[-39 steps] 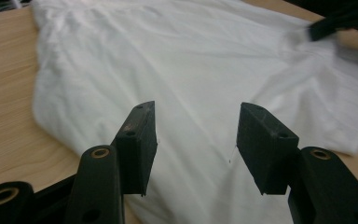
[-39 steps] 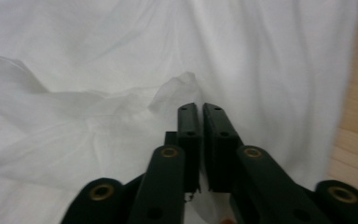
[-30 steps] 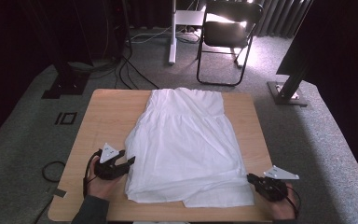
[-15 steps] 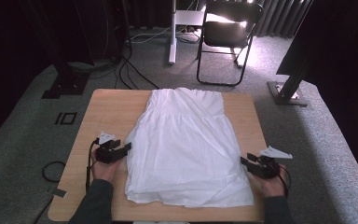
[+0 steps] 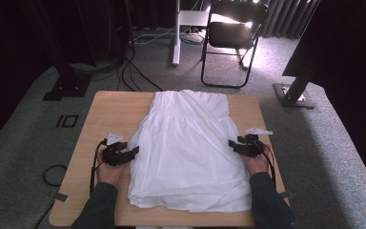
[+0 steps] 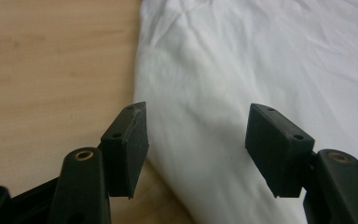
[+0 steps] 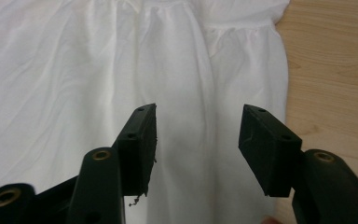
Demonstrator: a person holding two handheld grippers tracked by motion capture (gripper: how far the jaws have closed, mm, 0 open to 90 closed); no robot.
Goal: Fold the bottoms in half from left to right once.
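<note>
1. The left hand-held gripper point(image 5: 134, 152) sits at the near left edge of the white garment point(image 5: 188, 143) spread on the tabletop point(image 5: 109, 112); its jaws, just opening, stand apart over the folded edge, nothing clamped.
2. The right hand-held gripper point(image 5: 230, 145) mirrors it, jaws just opened, apart above cloth.
3. To grip well, slide each lower jaw under all layers before closing.
4. The gripper views reveal the layered hem point(image 6: 186, 177) and gathered seam point(image 7: 242, 25); the high view shows the whole outline.

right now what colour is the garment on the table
Plain white, no pattern; the garment shows best in the high view, spread on the light wooden table.
</note>
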